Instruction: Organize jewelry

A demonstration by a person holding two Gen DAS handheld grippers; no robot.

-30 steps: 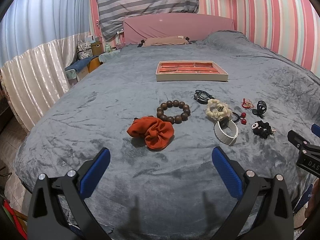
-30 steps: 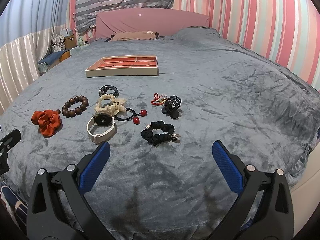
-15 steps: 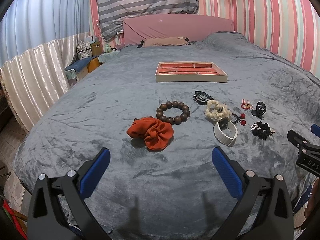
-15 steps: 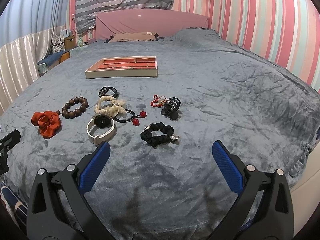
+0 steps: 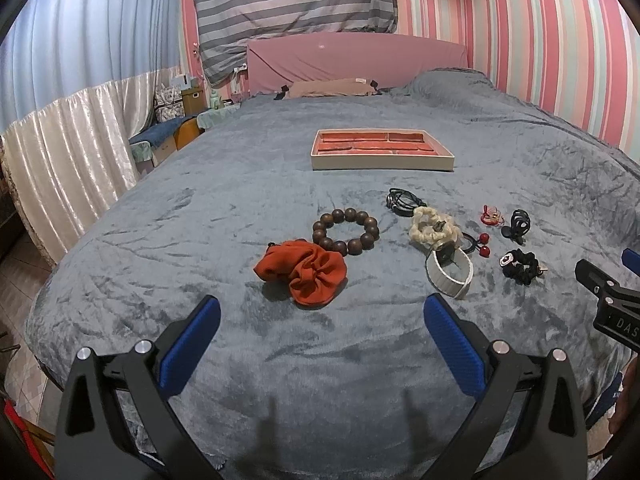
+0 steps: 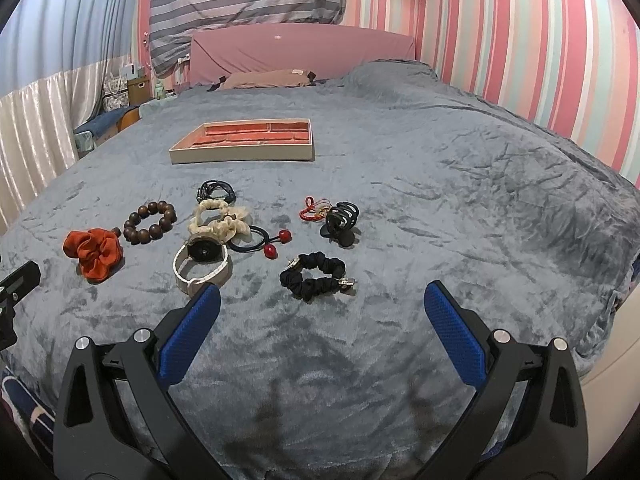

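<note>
Jewelry lies on a grey bed blanket (image 5: 200, 240). An orange scrunchie (image 5: 304, 270), a brown bead bracelet (image 5: 346, 231), a cream scrunchie (image 5: 432, 227), a white-strap watch (image 5: 450, 268) and a black scrunchie (image 6: 314, 276) lie before a tray with red lining (image 5: 382, 155), also in the right wrist view (image 6: 244, 146). A black claw clip (image 6: 340, 222), a red cord charm (image 6: 314, 209) and a red-bead hair tie (image 6: 266, 242) lie near. My left gripper (image 5: 322, 330) is open above the blanket, short of the orange scrunchie. My right gripper (image 6: 320, 318) is open, just short of the black scrunchie.
A pink headboard (image 5: 356, 58) and a striped cover (image 5: 296, 0) stand behind the bed. A curtain (image 5: 68, 152) and small boxes (image 5: 192, 98) are at the left. The right gripper's side shows at the right edge of the left wrist view (image 5: 608, 300).
Both grippers have eased slightly forward and lower toward the items; the right view now sits a little closer to the black scrunchie. Nothing was picked up.
</note>
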